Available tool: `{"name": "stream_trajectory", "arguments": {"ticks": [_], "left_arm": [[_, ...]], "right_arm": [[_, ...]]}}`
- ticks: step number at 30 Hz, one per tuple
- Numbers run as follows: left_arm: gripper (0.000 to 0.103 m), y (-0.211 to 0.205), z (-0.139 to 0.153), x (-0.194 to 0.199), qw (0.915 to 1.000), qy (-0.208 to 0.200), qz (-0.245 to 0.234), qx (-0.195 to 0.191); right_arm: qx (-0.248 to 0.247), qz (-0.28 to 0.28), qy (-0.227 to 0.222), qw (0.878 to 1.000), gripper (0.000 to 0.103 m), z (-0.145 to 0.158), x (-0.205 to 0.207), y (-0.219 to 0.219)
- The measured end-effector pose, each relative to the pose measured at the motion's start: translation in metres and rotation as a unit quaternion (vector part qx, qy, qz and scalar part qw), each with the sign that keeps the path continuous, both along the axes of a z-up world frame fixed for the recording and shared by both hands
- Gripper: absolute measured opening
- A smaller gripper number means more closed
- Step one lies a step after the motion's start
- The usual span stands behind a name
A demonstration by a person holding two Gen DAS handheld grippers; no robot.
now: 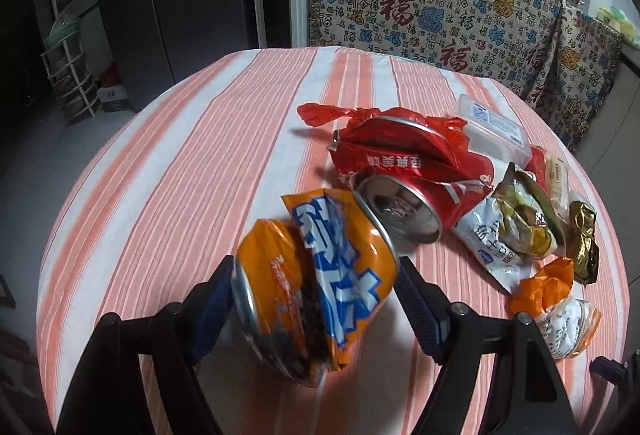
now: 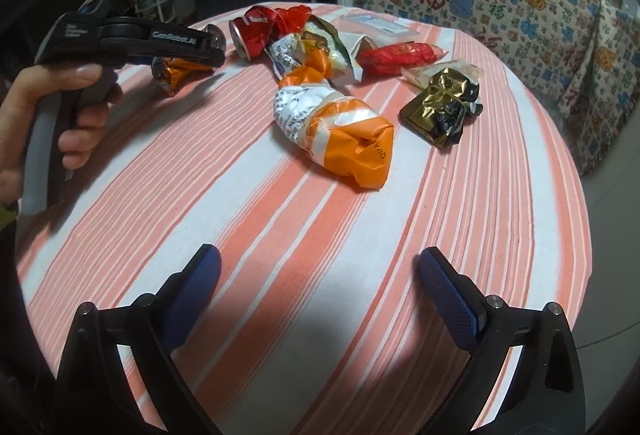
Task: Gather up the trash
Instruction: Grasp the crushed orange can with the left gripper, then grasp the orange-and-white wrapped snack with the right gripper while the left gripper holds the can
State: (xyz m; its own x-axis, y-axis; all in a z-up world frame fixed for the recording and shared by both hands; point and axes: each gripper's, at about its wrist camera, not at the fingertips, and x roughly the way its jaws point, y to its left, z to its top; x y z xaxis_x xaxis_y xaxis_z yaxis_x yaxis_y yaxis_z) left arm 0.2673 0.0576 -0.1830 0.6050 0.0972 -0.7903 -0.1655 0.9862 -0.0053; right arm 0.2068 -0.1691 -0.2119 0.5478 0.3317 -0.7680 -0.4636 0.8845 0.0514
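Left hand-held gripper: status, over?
Left hand-held gripper clamps crushed orange can. Right hand-held gripper open, empty, above striped tablecloth. Orange wrapper lies ahead, nothing blocking.

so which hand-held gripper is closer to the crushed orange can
Left. The left hand-held gripper has the crushed orange can between its fingers. The right hand-held gripper is open over bare tablecloth, well short of the trash pile.
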Motion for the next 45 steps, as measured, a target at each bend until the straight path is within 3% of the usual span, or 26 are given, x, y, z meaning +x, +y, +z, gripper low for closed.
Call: {"name": "stream_trajectory", "arguments": {"ticks": [2,8,12,16,19,20,21,25,27,28,37,41,42,44,45], "left_arm": [[0.067,0.004,0.000,-0.002,0.9998,-0.009,-0.014,-0.012],[0.065,-0.002,0.001,-0.017,0.9975,-0.014,-0.068,0.008],[0.065,-0.015,0.005,-0.045,0.9913,-0.013,-0.130,-0.010],[0.066,-0.033,0.004,-0.070,0.9852,-0.010,-0.171,-0.003],[0.066,-0.040,0.002,-0.084,0.9847,-0.012,-0.174,-0.007],[0.066,-0.041,0.003,-0.087,0.9853,-0.014,-0.170,-0.009],[0.066,-0.040,0.003,-0.090,0.9863,-0.016,-0.164,-0.009],[0.066,-0.034,0.003,-0.099,0.9893,-0.022,-0.144,-0.014],[0.066,-0.033,0.001,-0.103,0.9898,-0.021,-0.140,-0.017],[0.066,-0.033,0.001,-0.104,0.9899,-0.020,-0.139,-0.017],[0.066,-0.044,0.000,-0.106,0.9895,-0.018,-0.143,-0.008],[0.066,-0.046,-0.001,-0.105,0.9897,-0.019,-0.142,-0.001],[0.066,-0.047,-0.001,-0.105,0.9899,-0.019,-0.141,0.000],[0.066,-0.046,0.000,-0.106,0.9901,-0.021,-0.139,-0.004],[0.066,-0.046,0.001,-0.106,0.9902,-0.023,-0.138,-0.008]], "right_arm": [[0.002,0.003,-0.011,1.000,0.098,0.005,0.002,-0.004],[0.028,0.016,-0.024,0.999,0.098,0.017,0.021,-0.014],[0.024,0.041,-0.031,0.998,0.093,0.021,0.036,-0.002],[0.035,0.056,-0.023,0.998,0.085,0.020,0.048,0.009],[0.048,0.071,0.006,0.996,0.053,0.018,0.051,0.015],[0.051,0.079,0.016,0.995,0.037,0.017,0.049,0.018],[0.054,0.082,0.025,0.995,0.034,0.018,0.046,0.019],[0.087,0.098,0.055,0.990,0.036,0.021,0.029,0.013],[0.083,0.095,0.042,0.991,0.060,0.025,0.024,0.011],[0.077,0.091,0.027,0.992,0.064,0.028,0.022,0.010],[0.054,0.081,-0.002,0.995,0.072,0.027,0.043,0.032],[0.044,0.081,0.002,0.996,0.072,0.020,0.050,0.041],[0.043,0.081,0.009,0.996,0.066,0.017,0.052,0.043],[0.043,0.083,0.025,0.995,0.043,0.014,0.053,0.043],[0.048,0.079,0.025,0.995,0.042,0.015,0.052,0.041]]}}
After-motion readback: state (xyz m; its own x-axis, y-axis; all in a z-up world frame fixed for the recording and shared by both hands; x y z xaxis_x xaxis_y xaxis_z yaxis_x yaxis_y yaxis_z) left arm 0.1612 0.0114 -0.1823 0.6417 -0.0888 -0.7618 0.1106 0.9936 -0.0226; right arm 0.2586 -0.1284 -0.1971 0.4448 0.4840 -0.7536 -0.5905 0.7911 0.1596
